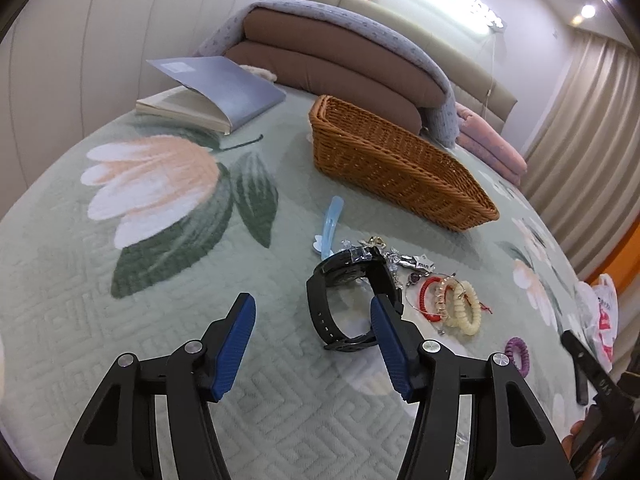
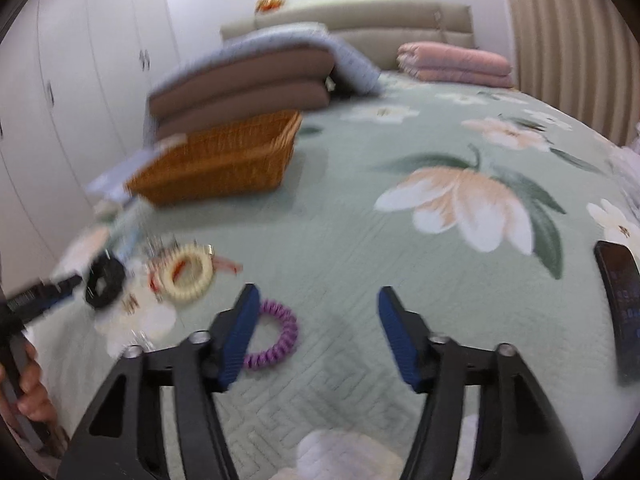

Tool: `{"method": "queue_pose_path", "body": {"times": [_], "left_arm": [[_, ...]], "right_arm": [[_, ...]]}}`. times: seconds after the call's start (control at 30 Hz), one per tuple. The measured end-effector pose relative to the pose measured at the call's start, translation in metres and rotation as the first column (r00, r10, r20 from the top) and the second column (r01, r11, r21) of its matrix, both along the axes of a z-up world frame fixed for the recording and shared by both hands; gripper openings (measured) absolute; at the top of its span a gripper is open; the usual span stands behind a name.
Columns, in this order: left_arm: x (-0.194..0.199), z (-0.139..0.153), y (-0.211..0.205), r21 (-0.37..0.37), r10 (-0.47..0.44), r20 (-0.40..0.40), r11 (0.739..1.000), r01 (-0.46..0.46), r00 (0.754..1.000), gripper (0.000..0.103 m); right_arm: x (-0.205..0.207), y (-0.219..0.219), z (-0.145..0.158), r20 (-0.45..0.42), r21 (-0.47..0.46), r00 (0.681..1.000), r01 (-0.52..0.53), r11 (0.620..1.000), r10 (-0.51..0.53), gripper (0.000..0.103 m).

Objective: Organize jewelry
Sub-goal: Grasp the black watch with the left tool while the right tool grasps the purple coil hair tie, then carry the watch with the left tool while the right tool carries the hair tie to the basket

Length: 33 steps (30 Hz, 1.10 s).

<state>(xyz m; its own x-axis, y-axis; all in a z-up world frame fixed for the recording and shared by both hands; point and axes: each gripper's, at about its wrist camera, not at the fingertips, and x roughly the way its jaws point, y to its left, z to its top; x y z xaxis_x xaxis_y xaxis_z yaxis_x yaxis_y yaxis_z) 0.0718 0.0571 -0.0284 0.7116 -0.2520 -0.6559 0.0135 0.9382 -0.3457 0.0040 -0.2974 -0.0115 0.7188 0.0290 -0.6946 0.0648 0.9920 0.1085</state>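
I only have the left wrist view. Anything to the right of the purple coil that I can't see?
Observer: Yes, a phone lies face up on the quilt, off to the right of the right gripper.
Operator: Is the right gripper holding anything?
Observer: No, it is open; the purple coil lies beside its left finger, not between the two.
Operator: Anything past the basket?
Observer: A folded pink blanket lies at the headboard; your view shows only its edge.

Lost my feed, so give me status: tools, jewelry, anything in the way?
Left tool open, black watch just ahead. Right tool open, purple coil band at its left finger. Basket beyond the pile, path clear.
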Motion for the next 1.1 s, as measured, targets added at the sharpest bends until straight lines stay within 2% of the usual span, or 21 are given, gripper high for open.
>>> {"method": "queue_pose_path", "body": {"times": [0.03, 0.07, 0.1, 0.17, 0.3, 0.37, 0.5, 0.53, 0.63, 0.77, 1.1], "left_arm": [[0.001, 0.000, -0.001, 0.004, -0.004, 0.000, 1.000, 0.004, 1.000, 0.062], [0.001, -0.001, -0.002, 0.004, -0.008, -0.001, 1.000, 0.008, 1.000, 0.061], [0.002, -0.001, -0.003, 0.002, -0.013, -0.004, 1.000, 0.013, 1.000, 0.060], [0.003, -0.003, -0.005, -0.003, -0.024, -0.012, 1.000, 0.024, 1.000, 0.053], [0.011, -0.009, -0.006, -0.019, -0.032, -0.041, 0.999, 0.031, 0.999, 0.050], [0.016, -0.010, -0.007, -0.022, -0.031, -0.053, 0.999, 0.029, 0.998, 0.041], [0.027, -0.016, -0.008, -0.027, -0.021, -0.090, 0.999, 0.019, 0.996, 0.034], [0.029, -0.018, -0.008, -0.024, -0.017, -0.096, 1.000, 0.015, 0.995, 0.029], [0.033, -0.019, -0.010, -0.005, -0.004, -0.102, 1.000, 0.004, 0.995, 0.023], [0.036, -0.020, -0.011, 0.016, 0.006, -0.105, 1.000, -0.005, 0.994, 0.008], [0.031, -0.017, -0.016, 0.026, -0.036, -0.064, 0.999, 0.037, 0.997, 0.006]], "right_arm": [[0.003, 0.005, -0.005, -0.005, -0.011, 1.000, -0.015, 1.000, 0.015, 0.049], [0.006, 0.008, -0.009, -0.011, -0.019, 1.000, -0.026, 0.999, 0.026, 0.047], [0.009, 0.012, -0.012, -0.031, -0.040, 0.999, -0.030, 0.999, 0.028, 0.047], [0.011, 0.018, -0.017, -0.014, -0.059, 0.999, -0.034, 0.998, 0.033, 0.046], [0.020, 0.025, -0.023, -0.057, -0.108, 0.998, -0.044, 0.993, 0.038, 0.046], [0.024, 0.028, -0.027, -0.075, -0.129, 0.996, -0.051, 0.990, 0.042, 0.044], [0.026, 0.032, -0.028, -0.076, -0.152, 0.995, -0.069, 0.986, 0.058, 0.038], [0.026, 0.034, -0.028, -0.075, -0.157, 0.995, -0.073, 0.985, 0.062, 0.035], [0.026, 0.042, -0.028, -0.071, -0.171, 0.993, -0.110, 0.979, 0.099, 0.019], [0.024, 0.047, -0.027, -0.060, -0.179, 0.991, -0.129, 0.975, 0.120, 0.016], [0.016, 0.048, -0.021, -0.017, -0.121, 0.986, -0.169, 0.978, 0.168, 0.016]]}}
